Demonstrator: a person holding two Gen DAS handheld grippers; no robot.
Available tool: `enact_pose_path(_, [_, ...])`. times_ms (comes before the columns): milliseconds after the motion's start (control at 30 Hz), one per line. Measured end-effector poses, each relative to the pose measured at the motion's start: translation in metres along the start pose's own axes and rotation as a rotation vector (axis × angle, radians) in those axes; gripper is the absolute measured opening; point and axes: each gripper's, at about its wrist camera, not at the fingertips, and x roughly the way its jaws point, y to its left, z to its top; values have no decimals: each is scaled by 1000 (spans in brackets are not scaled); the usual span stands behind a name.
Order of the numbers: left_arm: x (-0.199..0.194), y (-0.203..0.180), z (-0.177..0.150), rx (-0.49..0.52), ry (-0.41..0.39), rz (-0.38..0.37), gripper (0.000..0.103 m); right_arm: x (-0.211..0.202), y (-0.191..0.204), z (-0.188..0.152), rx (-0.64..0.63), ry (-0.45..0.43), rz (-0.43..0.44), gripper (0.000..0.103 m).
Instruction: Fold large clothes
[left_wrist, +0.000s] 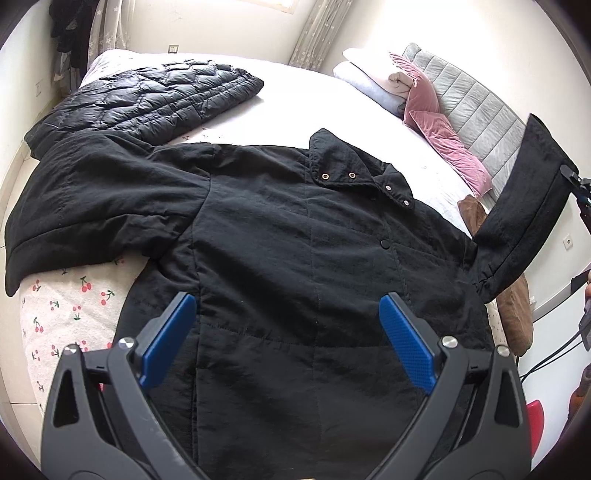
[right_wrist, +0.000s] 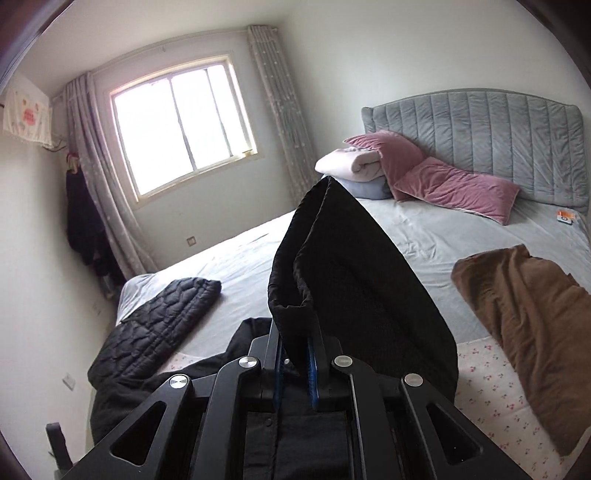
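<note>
Lying flat on the bed (left_wrist: 295, 85), the black coat (left_wrist: 295, 258) runs lengthwise from its collar, near the pink pillows (left_wrist: 443, 136), toward the left claw (left_wrist: 288, 332), jaws wide and empty; the right claw (right_wrist: 295, 365) pinches its raised sleeve (right_wrist: 354, 280)

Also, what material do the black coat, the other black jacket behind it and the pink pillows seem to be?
Black coat: looks like matte woven cotton or nylon, finely crinkled, with metal snaps.
Quilted jacket: probably padded nylon; glossy, puffy stitched cells.
Pink pillows: likely velvet, with a soft uneven sheen.
</note>
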Motion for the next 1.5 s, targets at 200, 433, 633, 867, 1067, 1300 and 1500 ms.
enact_pose_path(200, [4,4,-1,0,10,4,99,73,39,-50,27,267,246,31])
enact_pose_path(433, [4,5,0,12,12,20,99,75,2,-70,51,288,294,56])
enact_pose_path(633, [18,-27,14,105,91,-48,99,59,-119,-85,176,257,101,65])
enact_pose_path(867, [106,-87,52,82,274,-148,99,79,-228,-131,365,314,-14,65])
enact_pose_path(1067, [190,-114,57,41,309,-164,73,112,-285,-145,520,309,26,65])
enact_pose_path(1300, [217,-137,52,101,231,-156,53,172,-332,-151,738,307,235,63])
enact_pose_path(1500, [184,-140,48,124,120,-136,16,173,-315,-124,570,128,248,11])
